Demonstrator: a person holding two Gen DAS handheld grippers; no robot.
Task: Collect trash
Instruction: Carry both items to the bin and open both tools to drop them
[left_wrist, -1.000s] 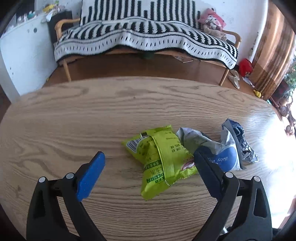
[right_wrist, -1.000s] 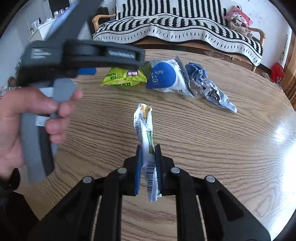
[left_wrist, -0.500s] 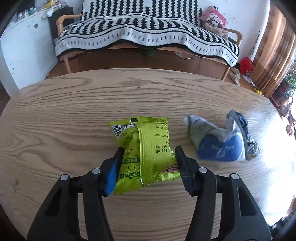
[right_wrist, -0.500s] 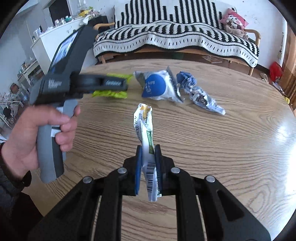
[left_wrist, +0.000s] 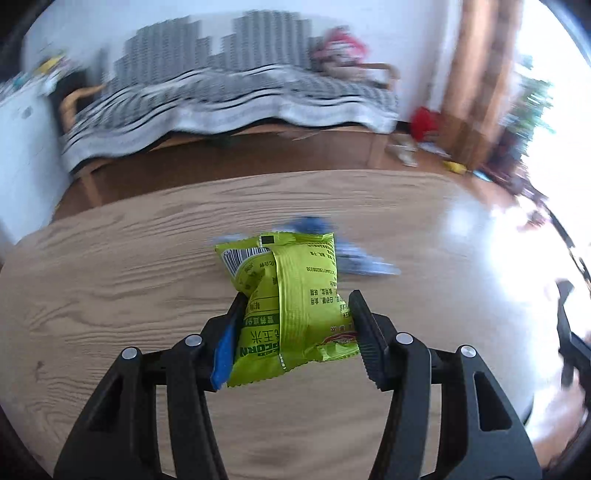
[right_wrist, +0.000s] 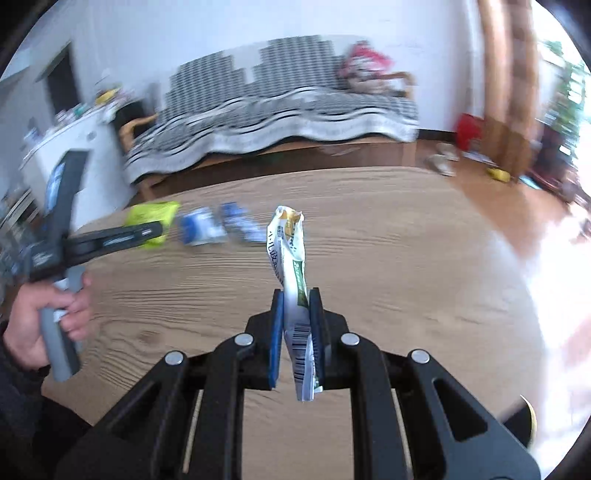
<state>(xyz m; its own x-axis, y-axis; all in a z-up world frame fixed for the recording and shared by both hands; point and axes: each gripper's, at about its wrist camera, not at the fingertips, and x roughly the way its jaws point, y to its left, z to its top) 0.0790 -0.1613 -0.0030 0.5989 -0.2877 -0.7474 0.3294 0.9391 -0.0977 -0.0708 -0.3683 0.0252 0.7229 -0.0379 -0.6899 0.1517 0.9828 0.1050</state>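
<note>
Lime-green snack bag (left_wrist: 295, 302) crumpled, lifted above blue wrappers (left_wrist: 351, 258); thin white wrapper (right_wrist: 293, 280) upright.

- Wooden table (left_wrist: 110, 258), oval, pale oak grain, glare at its right end.
- Blue-and-white wrappers (right_wrist: 207, 229), blurred, lying on the table's far side.

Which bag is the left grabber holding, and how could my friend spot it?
Find the round wooden table in front of the striped sofa. Above its near side, the left gripper pinches a puffy snack bag. It is bright lime green with a barcode, unlike the blurred blue and white wrappers behind it.
</note>
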